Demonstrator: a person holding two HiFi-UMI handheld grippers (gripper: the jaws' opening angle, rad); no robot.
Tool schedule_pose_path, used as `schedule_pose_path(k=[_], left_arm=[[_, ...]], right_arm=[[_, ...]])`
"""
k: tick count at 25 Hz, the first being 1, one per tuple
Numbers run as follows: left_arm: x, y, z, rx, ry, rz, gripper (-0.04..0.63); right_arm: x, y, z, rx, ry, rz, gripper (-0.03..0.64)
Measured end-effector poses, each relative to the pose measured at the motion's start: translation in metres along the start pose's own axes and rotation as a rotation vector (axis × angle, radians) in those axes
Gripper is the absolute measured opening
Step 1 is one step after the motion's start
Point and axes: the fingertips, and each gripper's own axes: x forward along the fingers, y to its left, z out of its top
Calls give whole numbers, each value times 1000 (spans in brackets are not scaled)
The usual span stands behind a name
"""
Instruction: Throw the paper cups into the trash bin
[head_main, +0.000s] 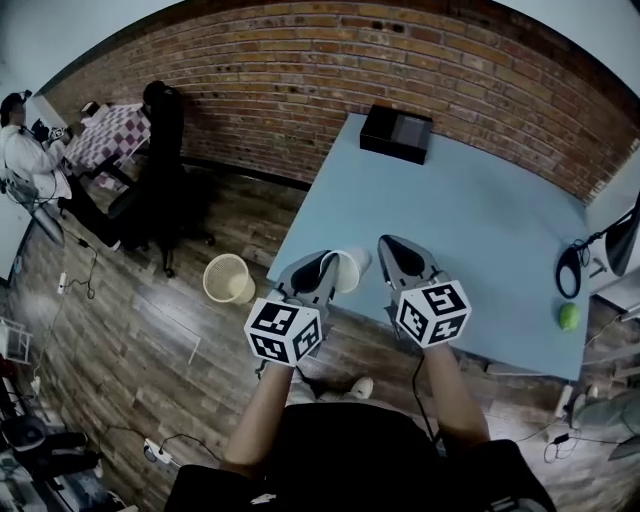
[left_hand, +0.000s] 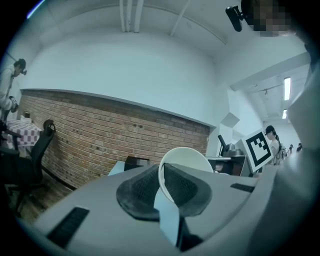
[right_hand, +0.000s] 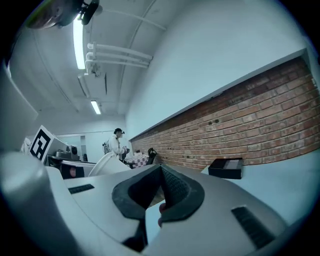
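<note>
Left claw (head_main: 322, 272) clamped on paper cup (head_main: 352, 268) rim wall, at tabletop (head_main: 480, 220) near edge. Trash bin (head_main: 228, 278) on floor, left of cup, left claw nearer. Right claw (head_main: 402, 258) closed, empty.

At frame centre, the left gripper (head_main: 325, 262) pinches a paper cup (head_main: 352, 268) over the near edge of the blue table (head_main: 480, 220), beside the right gripper (head_main: 400, 252); a trash bin (head_main: 228, 279) stands on the floor, centre-left.
</note>
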Motion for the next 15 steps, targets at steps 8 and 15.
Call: schedule_pose_path(k=[8,15], left_arm=[[-48,67,10,-31,-35,113,34],[-92,119,15,-52,-64,148,35]], right_arm=[[51,66,0,-24,21,108,3],[86,123,0,-45,23,132,3]])
